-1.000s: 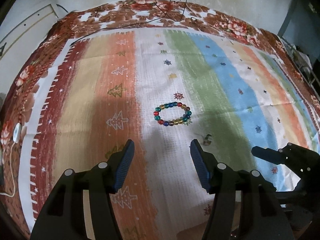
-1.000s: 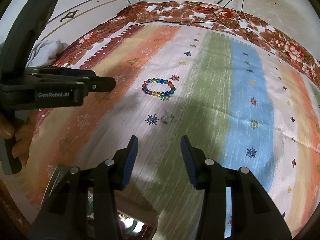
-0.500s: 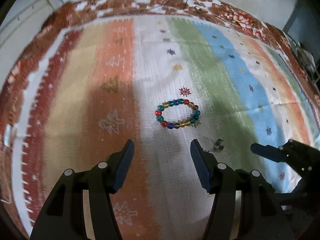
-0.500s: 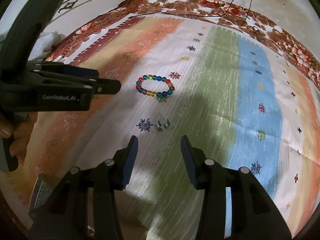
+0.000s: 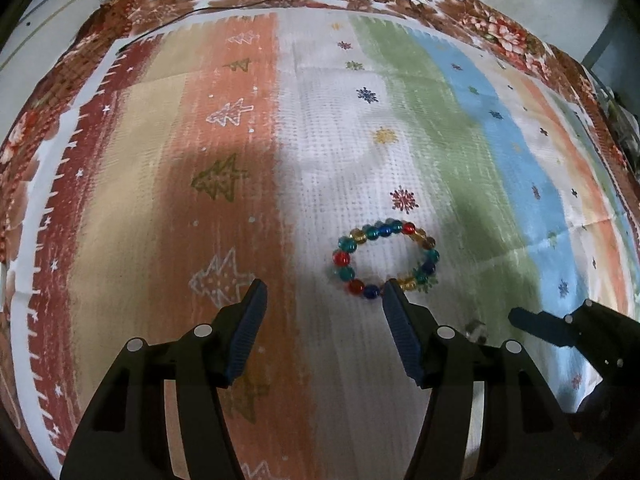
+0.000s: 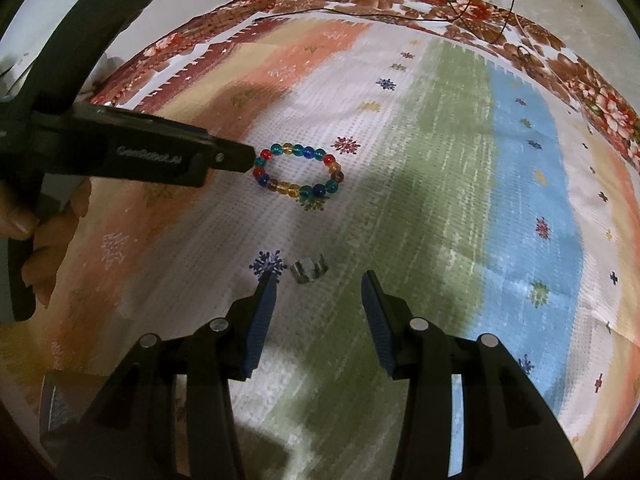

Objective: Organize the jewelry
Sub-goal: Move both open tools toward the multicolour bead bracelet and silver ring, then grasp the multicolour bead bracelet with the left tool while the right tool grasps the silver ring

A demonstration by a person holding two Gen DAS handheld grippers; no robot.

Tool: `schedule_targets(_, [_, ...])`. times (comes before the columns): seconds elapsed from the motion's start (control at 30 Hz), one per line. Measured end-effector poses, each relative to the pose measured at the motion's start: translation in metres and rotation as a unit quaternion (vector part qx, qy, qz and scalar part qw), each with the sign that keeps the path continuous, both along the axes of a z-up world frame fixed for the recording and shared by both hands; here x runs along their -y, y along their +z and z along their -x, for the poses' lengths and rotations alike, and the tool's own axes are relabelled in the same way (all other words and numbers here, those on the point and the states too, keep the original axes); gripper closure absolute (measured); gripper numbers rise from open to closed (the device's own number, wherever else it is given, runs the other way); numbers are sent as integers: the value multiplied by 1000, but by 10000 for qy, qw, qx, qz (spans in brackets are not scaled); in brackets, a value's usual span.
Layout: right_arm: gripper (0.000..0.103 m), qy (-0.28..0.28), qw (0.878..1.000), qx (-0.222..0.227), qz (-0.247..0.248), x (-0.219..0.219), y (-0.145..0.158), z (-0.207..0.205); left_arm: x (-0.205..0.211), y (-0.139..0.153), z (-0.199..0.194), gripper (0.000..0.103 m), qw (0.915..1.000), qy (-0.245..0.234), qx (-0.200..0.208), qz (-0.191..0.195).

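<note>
A striped cloth (image 5: 328, 160) with snowflake and tree prints covers the surface I'm working over. My left gripper (image 5: 322, 300) is spread wide and empty, with the bracelet (image 5: 386, 258) lying flat just past its right finger. My right gripper (image 6: 318, 290) is also open and empty, with the small ring (image 6: 309, 269) on the cloth just ahead of its tips.

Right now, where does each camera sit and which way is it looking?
Left wrist: on the left gripper, looking down at the bead bracelet; its open fingers and the right gripper's tip show.
Right wrist: on the right gripper, facing the small metal ring; the left gripper and a hand show.
Shared: bracelet, ring, striped cloth.
</note>
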State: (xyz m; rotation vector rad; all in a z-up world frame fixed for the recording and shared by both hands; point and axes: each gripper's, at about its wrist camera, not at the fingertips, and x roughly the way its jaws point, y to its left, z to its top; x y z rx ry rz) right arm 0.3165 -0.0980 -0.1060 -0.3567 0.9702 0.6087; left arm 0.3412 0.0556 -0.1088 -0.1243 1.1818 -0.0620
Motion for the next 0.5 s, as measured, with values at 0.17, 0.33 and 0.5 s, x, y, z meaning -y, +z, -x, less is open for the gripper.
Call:
schedule_targets(0.17, [57, 63, 10000, -27, 62, -5, -5, -5, 8, -9, -13, 43, 9998, -127, -97, -99])
schedule_targets(0.33, [57, 116, 9998, -55, 145, -9, -12, -10, 12, -19, -21, 43, 9995, -147, -184, -225])
schedule_targets(0.5, [58, 176, 9997, -5, 168, -13, -15, -11, 13, -22, -25, 47, 9991, -151, -217, -320])
